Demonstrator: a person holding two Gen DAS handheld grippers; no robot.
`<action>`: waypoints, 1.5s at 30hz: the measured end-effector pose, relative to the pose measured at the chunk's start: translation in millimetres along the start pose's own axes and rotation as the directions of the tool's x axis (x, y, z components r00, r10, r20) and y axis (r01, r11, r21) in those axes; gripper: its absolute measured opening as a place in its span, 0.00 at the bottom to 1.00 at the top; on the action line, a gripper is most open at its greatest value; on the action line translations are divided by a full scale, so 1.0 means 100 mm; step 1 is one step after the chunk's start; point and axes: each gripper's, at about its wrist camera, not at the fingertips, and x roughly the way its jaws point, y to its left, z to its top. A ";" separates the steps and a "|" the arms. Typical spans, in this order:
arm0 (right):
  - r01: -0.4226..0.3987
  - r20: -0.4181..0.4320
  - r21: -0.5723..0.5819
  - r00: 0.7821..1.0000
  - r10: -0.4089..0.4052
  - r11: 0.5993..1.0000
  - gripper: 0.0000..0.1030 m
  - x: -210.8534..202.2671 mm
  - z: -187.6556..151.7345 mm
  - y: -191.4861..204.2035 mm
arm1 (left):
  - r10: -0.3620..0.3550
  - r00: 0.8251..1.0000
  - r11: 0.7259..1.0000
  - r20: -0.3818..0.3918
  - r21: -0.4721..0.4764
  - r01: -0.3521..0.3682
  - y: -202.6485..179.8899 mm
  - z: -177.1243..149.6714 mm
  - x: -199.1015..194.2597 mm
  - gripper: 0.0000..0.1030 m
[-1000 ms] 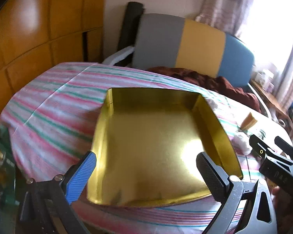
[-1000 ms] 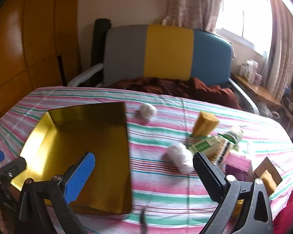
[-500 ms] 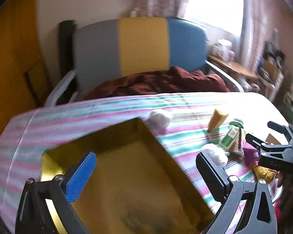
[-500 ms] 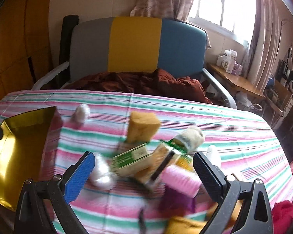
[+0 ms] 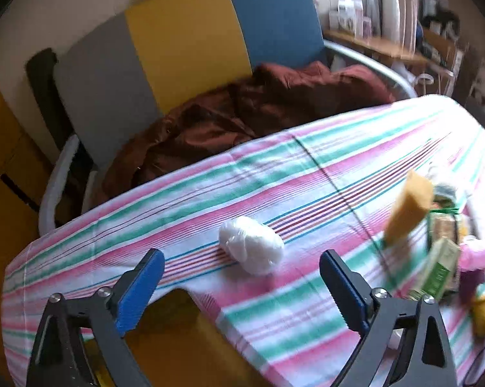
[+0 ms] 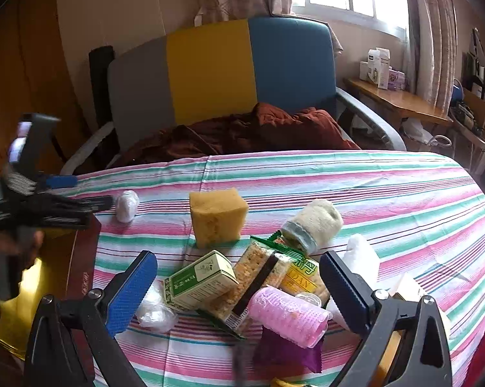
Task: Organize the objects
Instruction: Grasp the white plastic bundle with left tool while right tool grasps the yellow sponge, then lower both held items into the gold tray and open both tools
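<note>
Clutter heaped on striped cloth (image 6: 306, 174), gold tray (image 6: 13, 319) at left edge.
Left gripper (image 5: 239, 285) empty, closing, above white ball (image 5: 251, 249); right gripper (image 6: 237, 285) apart, empty, over sponge (image 6: 217, 216), green box (image 6: 199, 280), pink roller (image 6: 289, 314).

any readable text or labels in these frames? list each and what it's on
"DAN": end of a longer word on the yellow cracker packet; the start is hidden.
Green and white carton: a round logo and rows of print, too small to read.
Dark red box side: small pale characters, too small to read.
Barcode on the clear cracker wrapper: digits unreadable.
Boxes on the window shelf: print blurred.
</note>
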 end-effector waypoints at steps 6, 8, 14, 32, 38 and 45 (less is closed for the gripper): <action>-0.011 0.003 0.017 1.000 0.011 1.000 1.00 -0.02 0.02 -0.02 | -0.015 0.992 1.000 -0.123 0.016 0.017 -0.01 0.11 0.49 0.82; -0.014 0.002 0.024 1.000 0.014 1.000 0.99 -0.02 0.02 -0.03 | -0.038 0.986 0.999 -0.163 -0.010 0.037 0.03 0.12 0.63 0.70; -0.007 -0.008 0.030 1.000 0.008 1.000 0.99 0.00 0.00 -0.05 | -0.127 0.977 0.989 -0.173 -0.094 0.112 0.08 0.08 0.70 0.40; 0.021 -0.198 -0.052 0.980 -0.031 0.998 0.78 0.70 0.43 0.10 | -0.279 0.947 0.926 0.161 -0.214 0.310 0.30 -0.94 -1.20 0.42; -0.003 -0.279 -0.099 0.960 -0.025 0.995 0.76 1.09 0.54 0.21 | -0.236 0.959 0.907 0.158 -0.318 0.276 0.61 -1.39 -1.35 0.42; -0.011 -0.297 -0.144 0.954 -0.033 0.990 0.55 1.20 0.58 0.34 | -0.204 0.967 0.880 0.154 -0.403 0.250 0.85 -1.78 -1.37 0.42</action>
